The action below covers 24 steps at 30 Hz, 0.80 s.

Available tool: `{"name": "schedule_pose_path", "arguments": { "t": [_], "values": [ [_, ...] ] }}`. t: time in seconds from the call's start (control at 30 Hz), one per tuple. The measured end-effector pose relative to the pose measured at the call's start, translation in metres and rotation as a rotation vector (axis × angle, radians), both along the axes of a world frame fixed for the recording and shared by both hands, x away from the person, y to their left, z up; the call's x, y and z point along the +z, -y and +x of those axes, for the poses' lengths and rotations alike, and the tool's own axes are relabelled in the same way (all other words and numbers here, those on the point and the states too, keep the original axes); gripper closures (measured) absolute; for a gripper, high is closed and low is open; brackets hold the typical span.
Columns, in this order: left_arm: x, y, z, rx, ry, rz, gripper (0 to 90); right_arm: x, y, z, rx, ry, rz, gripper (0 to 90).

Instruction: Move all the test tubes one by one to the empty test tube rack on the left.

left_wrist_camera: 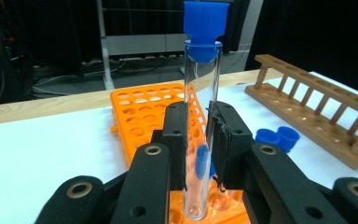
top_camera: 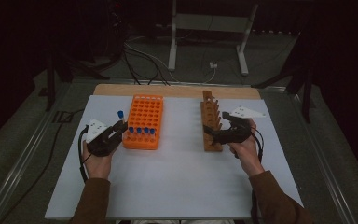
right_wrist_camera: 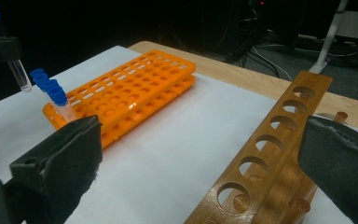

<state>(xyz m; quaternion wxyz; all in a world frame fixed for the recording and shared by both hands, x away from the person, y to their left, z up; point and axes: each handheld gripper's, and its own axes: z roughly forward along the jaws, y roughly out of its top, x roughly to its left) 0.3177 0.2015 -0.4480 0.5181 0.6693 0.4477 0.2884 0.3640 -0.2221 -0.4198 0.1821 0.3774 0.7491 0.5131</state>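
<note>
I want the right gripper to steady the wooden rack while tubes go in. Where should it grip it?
Probably the near end of the wooden rack, jaws astride its narrow width from above. The right gripper already stands open there, and the rack's long top bar with holes looks slim enough to span.

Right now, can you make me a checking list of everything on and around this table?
Surface: white table top, wooden strip along its far edge.
Job's things: clear test tube with blue cap; orange rack with four blue-capped tubes in its near row; wooden rack, holes look empty.
Clutter: nothing seen.
Grippers: left gripper shut on the test tube, upright; right gripper open, jaws either side of the wooden rack.
Cables: black cable trailing from the left gripper; more on the floor behind.
Surroundings: dark room, grey metal stand.
</note>
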Motion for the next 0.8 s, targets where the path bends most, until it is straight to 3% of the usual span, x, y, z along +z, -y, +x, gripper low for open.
{"name": "schedule_pose_path", "arguments": {
  "t": [0.17, 0.8],
  "values": [
    [-0.005, -0.002, 0.003, 0.011, -0.006, -0.001, 77.9, 0.0, 0.001, -0.002, -0.002, 0.002, 0.004, 0.0],
    [-0.017, -0.004, 0.011, -0.026, -0.022, -0.024, 78.2, -0.005, 0.005, -0.006, -0.007, -0.008, 0.037, 0.0]
  ]
}}
